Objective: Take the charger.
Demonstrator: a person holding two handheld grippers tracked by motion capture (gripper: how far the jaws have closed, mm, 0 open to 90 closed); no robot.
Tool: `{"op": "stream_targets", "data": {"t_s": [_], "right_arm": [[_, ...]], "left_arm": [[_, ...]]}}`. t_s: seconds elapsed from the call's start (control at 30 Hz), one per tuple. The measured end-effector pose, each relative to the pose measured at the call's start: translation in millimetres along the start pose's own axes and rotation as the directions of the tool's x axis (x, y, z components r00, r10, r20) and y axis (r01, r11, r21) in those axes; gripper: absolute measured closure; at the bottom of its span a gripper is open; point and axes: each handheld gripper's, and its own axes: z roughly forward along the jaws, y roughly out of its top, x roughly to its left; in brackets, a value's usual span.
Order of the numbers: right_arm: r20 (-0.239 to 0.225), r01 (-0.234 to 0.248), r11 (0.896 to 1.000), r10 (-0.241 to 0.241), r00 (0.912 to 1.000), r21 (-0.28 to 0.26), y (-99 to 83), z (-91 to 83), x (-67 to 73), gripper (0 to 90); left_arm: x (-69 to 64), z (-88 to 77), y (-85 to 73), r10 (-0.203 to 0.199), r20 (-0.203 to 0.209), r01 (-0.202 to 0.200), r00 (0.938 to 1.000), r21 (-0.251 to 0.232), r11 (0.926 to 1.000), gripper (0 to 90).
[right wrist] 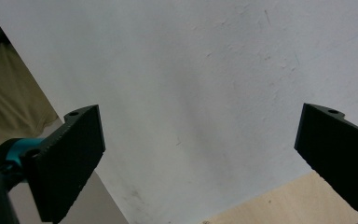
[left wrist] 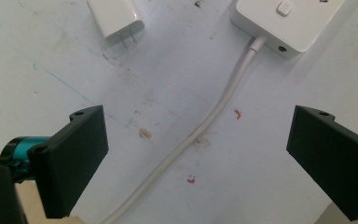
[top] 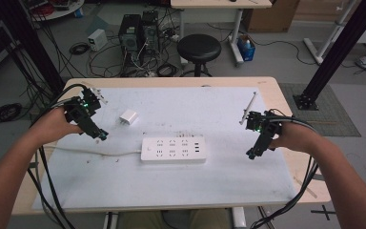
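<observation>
A white power strip lies flat in the middle of the white mat, its white cord running off to the left. A small white plug adapter lies behind it to the left, prongs showing in the left gripper view. My left gripper hovers open over the cord, short of the strip's end. At the mat's right side my right gripper stands open above bare mat, nothing between its jaws.
A thin pen-like rod lies at the back right of the mat. Beyond the table stand a black stool, computer towers and tangled cables on the floor. The wooden table edge lies close under the right gripper.
</observation>
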Motion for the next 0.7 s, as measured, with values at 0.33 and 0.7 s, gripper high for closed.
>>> {"op": "stream_targets", "data": {"t_s": [0.33,0.7], "right_arm": [[0.002,-0.009,1.000,0.009,1.0000,-0.014,1.2,-2.2,0.9,0.9],[0.013,-0.016,1.000,0.017,0.9998,-0.027,6.3,-1.6,0.5,0.9]], "left_arm": [[4.0,0.9,0.4,-0.044,-0.016,0.044,0.9989,-0.018,0.9989,5.2],[20.9,7.5,7.3,-0.252,-0.095,0.236,0.9630,-0.154,0.9594,5.2]]}}
